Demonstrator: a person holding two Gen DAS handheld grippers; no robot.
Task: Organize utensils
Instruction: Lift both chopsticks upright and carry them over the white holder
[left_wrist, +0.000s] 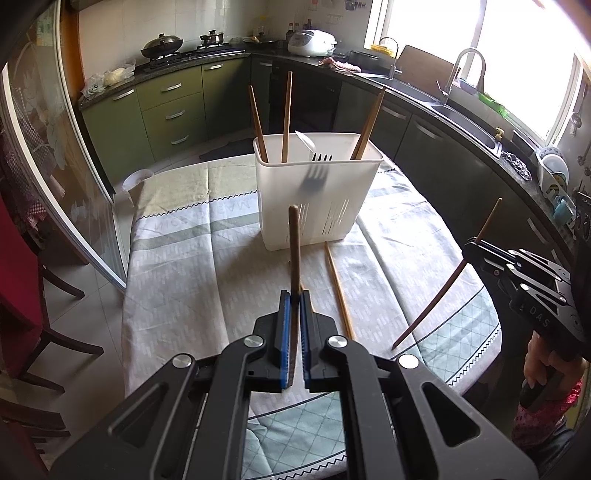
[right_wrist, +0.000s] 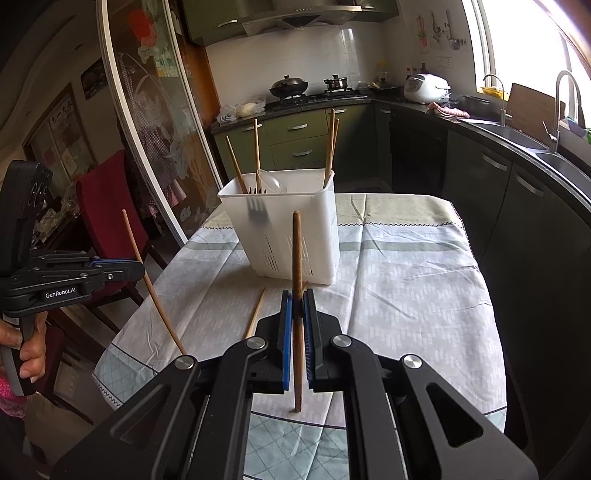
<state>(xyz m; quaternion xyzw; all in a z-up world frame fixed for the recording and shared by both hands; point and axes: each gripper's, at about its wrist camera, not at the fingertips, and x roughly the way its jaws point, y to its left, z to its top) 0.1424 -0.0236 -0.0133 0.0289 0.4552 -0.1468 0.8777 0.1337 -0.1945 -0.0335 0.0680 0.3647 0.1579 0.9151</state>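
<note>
The left gripper (left_wrist: 294, 295) is clamping a brown chopstick (left_wrist: 294, 251) between its blue pads, the stick's long axis running up and forward toward the white utensil caddy (left_wrist: 317, 192) standing straight ahead on the table. The right gripper (right_wrist: 298, 295) is pinching a second chopstick (right_wrist: 297, 258) in the same way, upright with its lower end hanging just above the cloth, and the caddy is lying ahead and slightly to its left. Both hands are looking about equally near the caddy. Several chopsticks, a fork (left_wrist: 320, 158) and a white spoon (left_wrist: 306, 142) are already standing in it, while one loose chopstick (left_wrist: 338, 288) is lying on the patterned tablecloth (left_wrist: 207, 258) between the grippers. Green kitchen cabinets (left_wrist: 173, 107) and a sink counter (left_wrist: 461, 114) are curving round behind
</note>
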